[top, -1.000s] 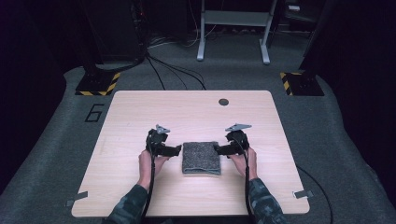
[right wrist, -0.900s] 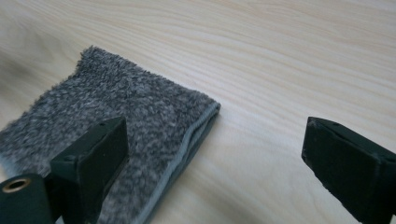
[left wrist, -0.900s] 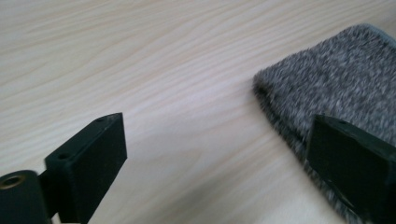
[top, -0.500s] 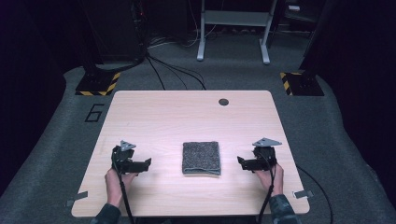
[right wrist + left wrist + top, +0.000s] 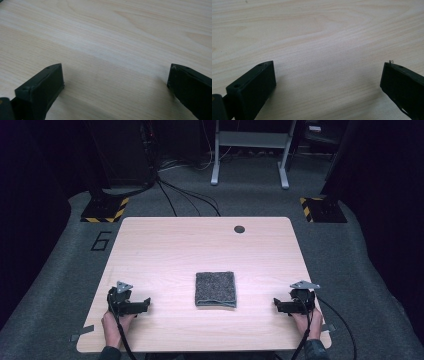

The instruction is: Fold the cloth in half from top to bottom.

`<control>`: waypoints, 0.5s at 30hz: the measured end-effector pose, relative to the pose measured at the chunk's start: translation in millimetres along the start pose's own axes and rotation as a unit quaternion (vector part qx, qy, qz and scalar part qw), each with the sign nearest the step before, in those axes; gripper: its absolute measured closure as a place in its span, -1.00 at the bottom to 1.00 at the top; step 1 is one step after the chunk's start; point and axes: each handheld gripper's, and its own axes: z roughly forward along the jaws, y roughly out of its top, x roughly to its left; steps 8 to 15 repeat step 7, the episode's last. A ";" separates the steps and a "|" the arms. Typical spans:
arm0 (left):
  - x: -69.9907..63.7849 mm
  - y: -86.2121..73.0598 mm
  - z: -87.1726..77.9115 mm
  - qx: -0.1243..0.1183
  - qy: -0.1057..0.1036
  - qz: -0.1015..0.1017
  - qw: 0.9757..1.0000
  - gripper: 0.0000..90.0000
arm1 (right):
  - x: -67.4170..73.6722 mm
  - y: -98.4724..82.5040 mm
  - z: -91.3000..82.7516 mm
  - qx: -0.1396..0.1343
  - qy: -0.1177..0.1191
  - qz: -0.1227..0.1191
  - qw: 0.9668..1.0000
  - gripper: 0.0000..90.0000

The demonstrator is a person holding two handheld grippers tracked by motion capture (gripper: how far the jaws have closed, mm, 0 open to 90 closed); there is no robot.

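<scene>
A folded grey cloth point(image 5: 215, 289) lies flat in the middle of the light wooden table point(image 5: 200, 240). My left gripper point(image 5: 145, 305) rests low near the front left, well apart from the cloth, jaws pointing toward it. My right gripper point(image 5: 276, 305) mirrors it near the front right. Both have just been opening their jaws and stand wide with nothing between them. In the left gripper view, bare wood lies between the jaws of the left gripper point(image 5: 328, 72). The right gripper view shows the same for the right gripper point(image 5: 115, 75).
A small dark round hole point(image 5: 239, 229) sits near the table's far edge. On the carpet behind stand two bases with yellow-black stripes point(image 5: 105, 210) point(image 5: 320, 207), cables and a metal frame point(image 5: 250, 150). A painted 6 point(image 5: 101, 241) marks the floor at the left.
Both grippers were at the cloth's left and right edges and have drawn outward and back to the table's front corners. The cloth stays flat in the middle.
</scene>
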 end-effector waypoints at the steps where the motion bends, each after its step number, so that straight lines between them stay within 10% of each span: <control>1: -1.8 -1.5 0.6 0.000 0.011 0.005 1.000 -1.00 | -0.7 -1.4 -0.2 -0.008 -0.002 0.009 1.000 -0.98; 15: -2.9 -1.4 1.2 -0.001 0.015 0.006 1.000 -1.00 | -2.8 -1.6 0.3 -0.005 0.004 -0.002 1.000 -1.00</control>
